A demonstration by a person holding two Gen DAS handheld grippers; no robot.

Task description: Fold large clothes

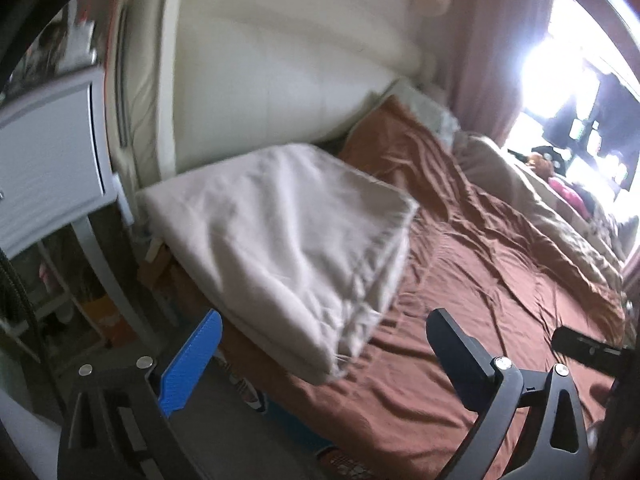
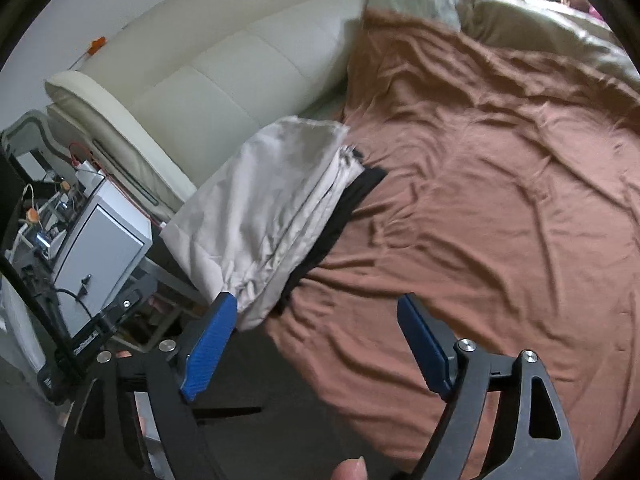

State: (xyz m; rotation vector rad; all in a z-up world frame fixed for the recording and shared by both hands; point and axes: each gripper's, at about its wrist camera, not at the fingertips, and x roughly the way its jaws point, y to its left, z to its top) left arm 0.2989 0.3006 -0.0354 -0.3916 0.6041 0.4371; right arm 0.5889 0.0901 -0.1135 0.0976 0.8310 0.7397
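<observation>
1. The pale folded garment (image 1: 288, 240) lay on the bed (image 1: 500, 280), at the edge nearest the cream headboard (image 1: 280, 72) and the white bedside cabinet (image 1: 44, 152). In the right wrist view the same pale folded garment (image 2: 272, 208) sat partly on a black cloth (image 2: 348, 216), which showed along its right side.
2. Left claw (image 1: 320, 364): jaws apart, nothing between them, hovering off the near corner of the garment.
3. Right claw (image 2: 316, 344): jaws apart, empty. Its left fingertip (image 2: 220, 320) stood just beside the garment's lower corner; contact could not be confirmed.
4. Handling, judged: the fabric looked thin, soft and limp, with several layers visible at the stacked edges. Likely light for its bulk, no stiffness, not fragile. It would sag and slide apart if lifted by one layer only.
5. Where to take hold, judged: at the layered edge on the right side or at the near corners, pinching all layers together, one claw per corner so the stack kept its shape.
6. Risk, judged: catching the brown bedsheet (image 2: 480, 200) or the black cloth in the same pinch.
</observation>
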